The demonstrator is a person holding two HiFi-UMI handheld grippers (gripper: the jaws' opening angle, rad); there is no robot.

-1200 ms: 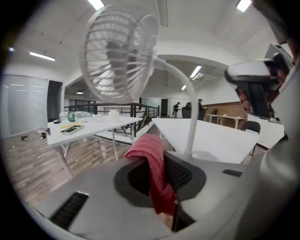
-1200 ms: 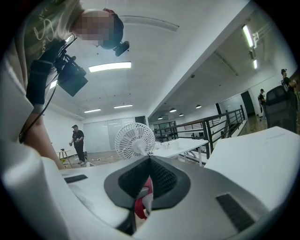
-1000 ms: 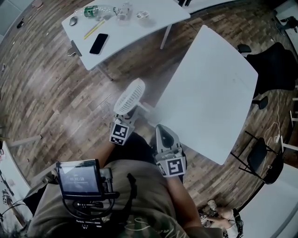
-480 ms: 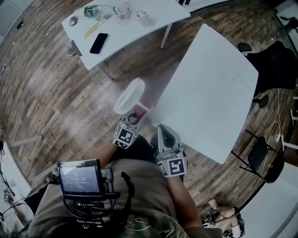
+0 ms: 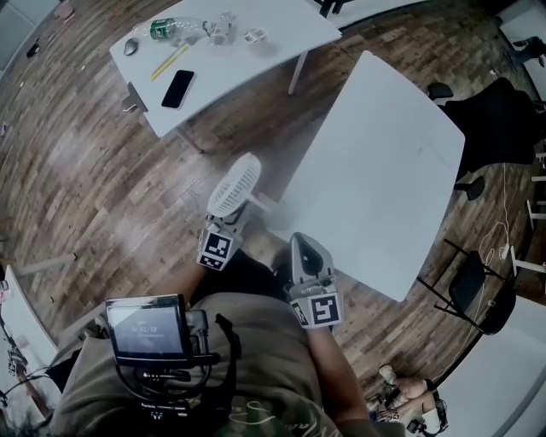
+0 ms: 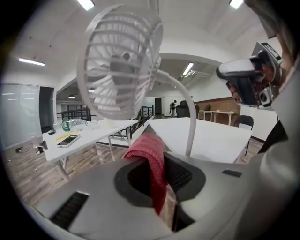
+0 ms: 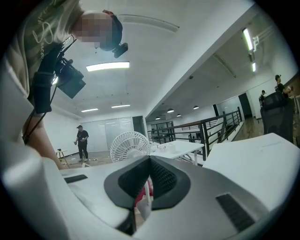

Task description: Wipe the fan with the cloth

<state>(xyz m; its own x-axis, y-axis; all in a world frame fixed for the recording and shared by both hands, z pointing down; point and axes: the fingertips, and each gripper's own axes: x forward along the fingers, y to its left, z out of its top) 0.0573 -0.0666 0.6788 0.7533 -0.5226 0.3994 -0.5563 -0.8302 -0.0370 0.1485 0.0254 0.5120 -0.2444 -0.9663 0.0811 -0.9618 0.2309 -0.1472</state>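
Containers first: on the far counter (image 5: 247,64) a plastic bottle (image 5: 175,26) lies on its side next to some clear cups (image 5: 223,27), and what's in them can't be made out. A yellow pencil (image 5: 171,58) and a dark phone (image 5: 177,88) sit on that same top.

Closer in, the left tongs (image 5: 229,222) are clenched on the red cloth (image 6: 151,154), which drapes down between the pads. It's right under the grille of the white fan (image 6: 119,65), though contact can't be called from here. The fan's cage is tilted, and its curved stem drops toward the near corner of the big white counter (image 5: 384,162). The base is hidden.

The right tongs (image 7: 150,161) are clenched with nothing in them, held back beside the left, near that counter's edge.

Underfoot is wood-plank floor (image 5: 94,171), with a wide stretch of it left of the fan and a lane between the two counters. Black chairs (image 5: 499,119) crowd the right side. A railing (image 7: 206,131) runs behind, and a person (image 7: 82,140) stands far off.
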